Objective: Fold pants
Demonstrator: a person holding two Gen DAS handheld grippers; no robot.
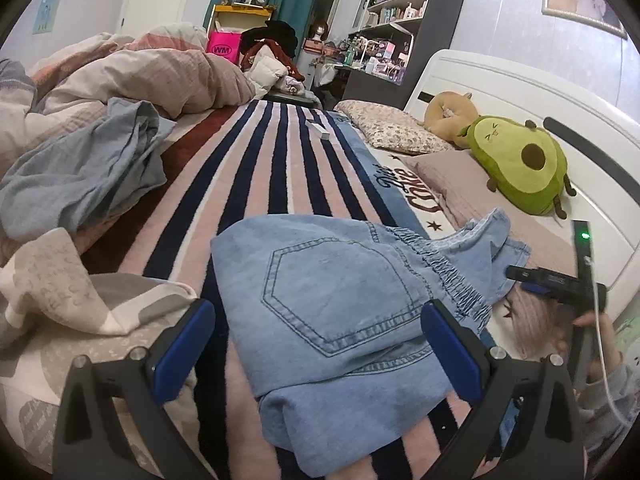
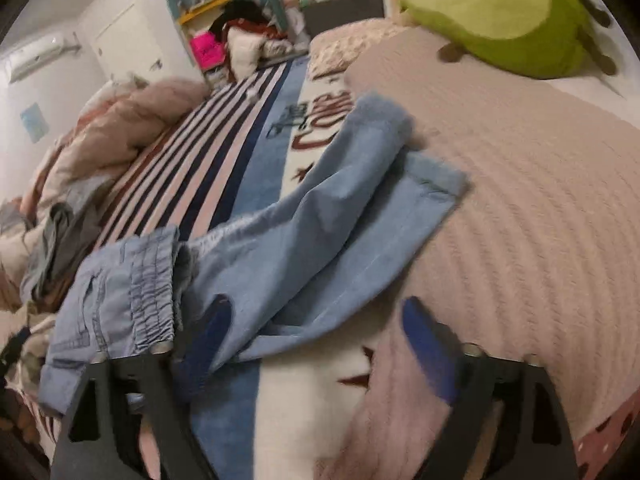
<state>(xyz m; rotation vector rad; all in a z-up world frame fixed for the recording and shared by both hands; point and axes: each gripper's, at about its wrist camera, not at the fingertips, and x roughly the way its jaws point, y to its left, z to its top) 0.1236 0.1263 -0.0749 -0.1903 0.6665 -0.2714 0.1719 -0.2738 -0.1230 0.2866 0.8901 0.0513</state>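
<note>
Light denim pants (image 1: 340, 320) part-folded on striped blanket (image 1: 256, 168) over bed; legs reach pink pillow (image 2: 520, 208). Left hand-held gripper (image 1: 320, 356) jaws apart, straddling pants. Right hand-held gripper (image 2: 320, 344) jaws apart, empty. Avocado plush (image 1: 520, 164) by white headboard (image 1: 540, 96); cluttered shelves (image 1: 396, 12) beyond.

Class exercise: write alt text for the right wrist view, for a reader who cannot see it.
Light blue denim pants lie partly folded on a bed, legs stretching onto a pink quilted cover. The open right gripper hovers low over them, holding nothing. A green avocado plush sits beyond, with a striped blanket to the left.
</note>
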